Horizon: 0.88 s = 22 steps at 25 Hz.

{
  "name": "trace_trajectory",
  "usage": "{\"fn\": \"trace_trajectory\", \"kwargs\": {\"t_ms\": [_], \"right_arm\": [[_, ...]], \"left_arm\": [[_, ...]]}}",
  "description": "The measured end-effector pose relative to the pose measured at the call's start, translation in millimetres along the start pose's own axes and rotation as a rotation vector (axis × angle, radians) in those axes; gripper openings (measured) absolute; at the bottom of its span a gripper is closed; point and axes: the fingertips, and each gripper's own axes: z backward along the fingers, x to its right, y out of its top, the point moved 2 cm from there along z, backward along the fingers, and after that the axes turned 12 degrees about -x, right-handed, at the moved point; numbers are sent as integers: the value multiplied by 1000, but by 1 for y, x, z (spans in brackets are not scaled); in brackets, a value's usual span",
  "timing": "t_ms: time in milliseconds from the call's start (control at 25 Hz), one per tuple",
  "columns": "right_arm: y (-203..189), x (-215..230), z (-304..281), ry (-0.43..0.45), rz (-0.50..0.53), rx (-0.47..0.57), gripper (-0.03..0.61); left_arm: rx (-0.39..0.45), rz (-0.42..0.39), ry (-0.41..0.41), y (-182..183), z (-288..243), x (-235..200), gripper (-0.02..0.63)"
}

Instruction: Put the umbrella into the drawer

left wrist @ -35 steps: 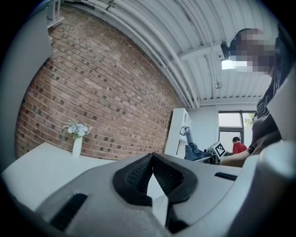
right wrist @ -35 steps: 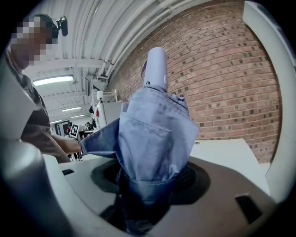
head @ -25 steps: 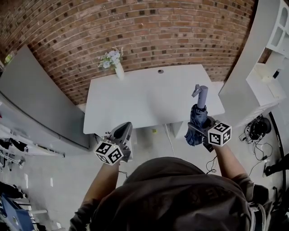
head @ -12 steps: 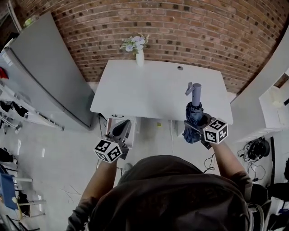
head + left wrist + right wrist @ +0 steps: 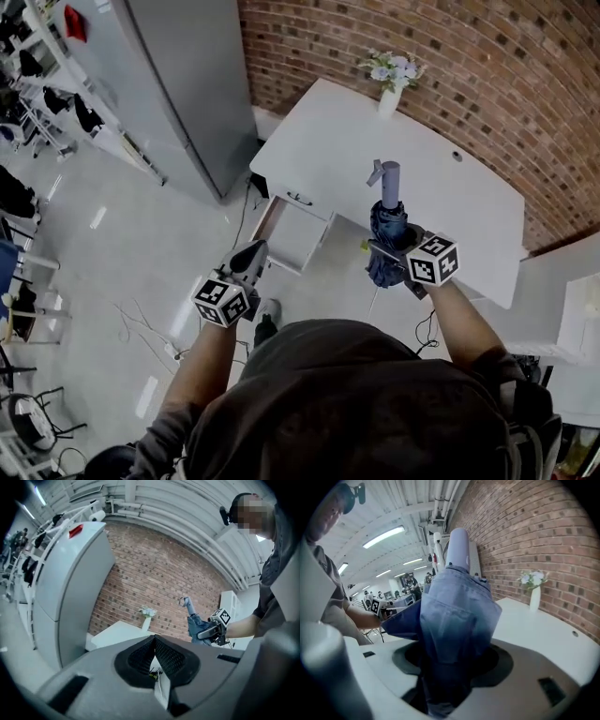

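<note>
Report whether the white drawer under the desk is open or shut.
Open: the white drawer juts out beyond the white desk's edge, its inside showing from above.

A red brick wall (image 5: 375, 37) runs behind a white table (image 5: 441, 197), which stands against it. A white vase (image 5: 388, 101) of pale flowers sits at the table's back edge, and a small round hole (image 5: 457, 157) shows in the top nearby. A tall grey cabinet (image 5: 178, 84) stands to the left. The floor (image 5: 122, 244) is pale and glossy, with thin cables (image 5: 141, 319) lying on it. Overhead, white pipes (image 5: 154, 513) cross the ceiling and a strip light (image 5: 384, 536) glows.
</note>
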Motion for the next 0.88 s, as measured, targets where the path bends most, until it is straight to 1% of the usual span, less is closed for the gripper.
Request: {"fn": "trace_trajectory", "kwargs": {"t_ms": [80,200,360,480,600,720,880], "right_arm": [[12,-11,-39,51,19,-37,250],[23,-28,-98,107,49,-103,250],[23,-49,-180,171,58,-199,250],[6,-57,-242,206,39,-277,250],[-21,-57,-302,216,0,-360,250],[-45,-48,-359,204,-36,-428,249],[-84,-35,-426,191,-95,-508,249]], "left_arm": [[3,31,45,-12,15,-25,0],[12,80,91,-28,35,-61,0],[20,154,134,-53,56,-108,0],[0,189,171,-81,64,-143,0],[-25,215,181,-115,62,-176,0],[-53,240,172,-144,53,-206,0],[-85,280,139,-181,41,-237,0]]}}
